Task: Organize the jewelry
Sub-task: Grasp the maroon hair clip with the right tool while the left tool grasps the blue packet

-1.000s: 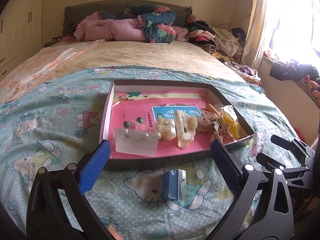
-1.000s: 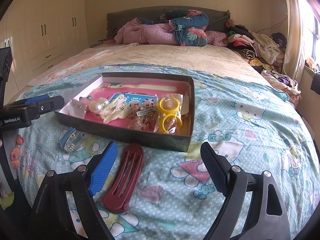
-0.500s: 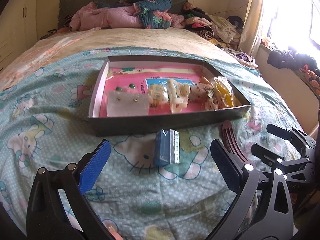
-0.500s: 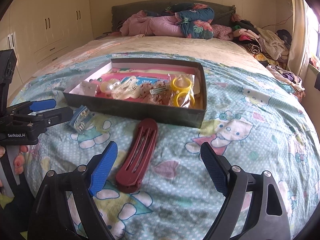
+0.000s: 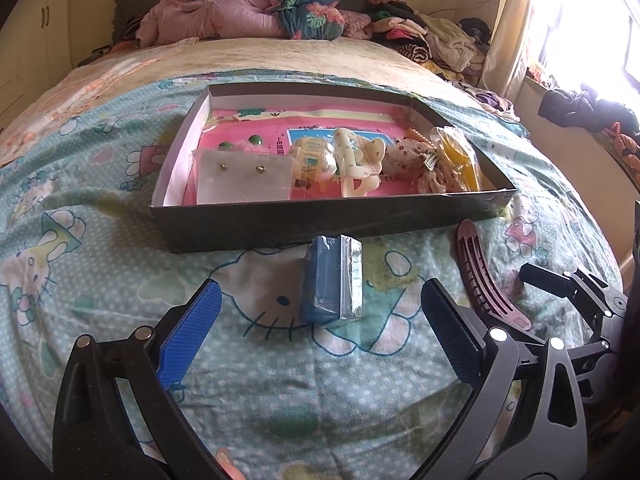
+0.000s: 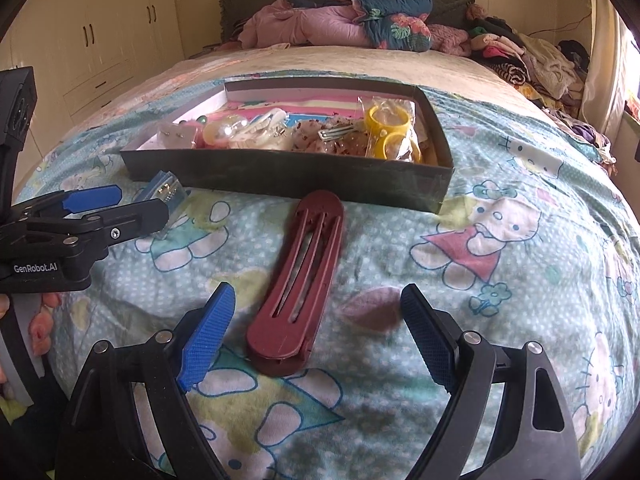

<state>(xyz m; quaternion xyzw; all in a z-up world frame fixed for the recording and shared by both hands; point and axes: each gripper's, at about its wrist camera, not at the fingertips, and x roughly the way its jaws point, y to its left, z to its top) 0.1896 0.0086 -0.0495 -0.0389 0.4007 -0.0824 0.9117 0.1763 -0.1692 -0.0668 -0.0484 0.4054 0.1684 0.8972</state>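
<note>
A shallow dark box (image 5: pixel 320 224) lay on the cartoon-print bedspread (image 5: pixel 100 264), and it held most of the jewelry: a clear card with two stud earrings (image 5: pixel 242 178) at its 8 o'clock corner, a cream claw clip (image 5: pixel 358 166) near the middle, and yellow rings in a plastic bag (image 6: pixel 390 134) toward 3 o'clock. Two pieces sat outside it, just beside the near wall. A small blue packet (image 5: pixel 332 280) lay at the box's 6 o'clock in the left wrist view. A long maroon hair clip (image 6: pixel 300 280) lay on the bedspread with its far end close to the box wall.

The left gripper (image 5: pixel 316 328) was spread wide and empty, its blue pads either side of the packet but apart from it. The right gripper (image 6: pixel 316 328) was likewise parted and held nothing, with the near end of the maroon clip between its fingers, untouched. Heaped bedding (image 6: pixel 344 20) lay at 12 o'clock, far up the bed.
</note>
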